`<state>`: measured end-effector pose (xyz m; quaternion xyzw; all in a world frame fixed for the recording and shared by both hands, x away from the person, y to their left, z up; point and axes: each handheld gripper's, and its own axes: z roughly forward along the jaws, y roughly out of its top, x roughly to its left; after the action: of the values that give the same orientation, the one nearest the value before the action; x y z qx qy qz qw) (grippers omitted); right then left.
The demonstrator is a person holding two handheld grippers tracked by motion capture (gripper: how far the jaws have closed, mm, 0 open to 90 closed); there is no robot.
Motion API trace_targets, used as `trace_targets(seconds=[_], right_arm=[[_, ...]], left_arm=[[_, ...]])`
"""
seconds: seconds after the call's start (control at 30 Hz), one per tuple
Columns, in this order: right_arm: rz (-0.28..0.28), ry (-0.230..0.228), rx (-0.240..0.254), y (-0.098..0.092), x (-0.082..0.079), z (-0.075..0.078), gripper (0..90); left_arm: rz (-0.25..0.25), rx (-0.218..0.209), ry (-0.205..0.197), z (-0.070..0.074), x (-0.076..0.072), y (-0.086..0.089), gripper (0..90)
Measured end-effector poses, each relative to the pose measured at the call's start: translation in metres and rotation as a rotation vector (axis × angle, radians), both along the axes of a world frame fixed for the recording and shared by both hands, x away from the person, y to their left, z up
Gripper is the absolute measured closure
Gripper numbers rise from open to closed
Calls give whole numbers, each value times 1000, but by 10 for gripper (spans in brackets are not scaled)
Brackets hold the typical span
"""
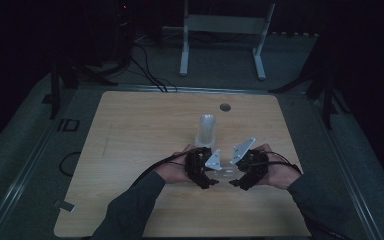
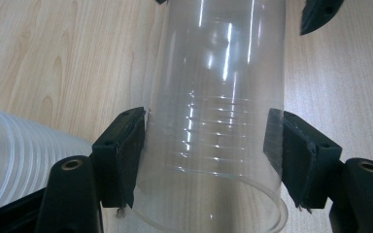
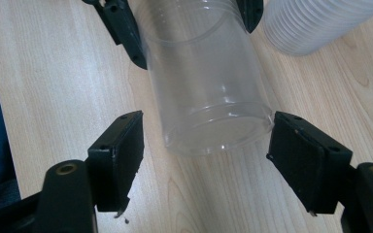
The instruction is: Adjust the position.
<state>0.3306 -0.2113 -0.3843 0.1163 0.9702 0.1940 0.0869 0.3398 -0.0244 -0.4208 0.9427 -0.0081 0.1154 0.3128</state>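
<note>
Clear plastic cup [image 2: 213,121] lies between our two hands, low over the wooden table [image 1: 130,130]. Our left gripper [image 1: 206,176] clamps its sides near the rim. Our right gripper [image 1: 239,179] faces it, jaws spread around the cup's base, not touching. Just beside stands a cup stack [image 1: 206,131].

Wooden table [image 1: 130,130], white metal frame [image 1: 223,30] on the floor behind

No legible text, label or number anywhere.
</note>
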Motion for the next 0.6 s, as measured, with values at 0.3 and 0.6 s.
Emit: trace_targets(seconds=[0.3, 0.6], right_arm=[[17, 19, -5, 2, -1, -4, 300], [21, 40, -11, 4, 0, -7, 397]], left_arm=[[-29, -8, 5, 2, -5, -3, 323], [-18, -9, -8, 4, -7, -4, 323]])
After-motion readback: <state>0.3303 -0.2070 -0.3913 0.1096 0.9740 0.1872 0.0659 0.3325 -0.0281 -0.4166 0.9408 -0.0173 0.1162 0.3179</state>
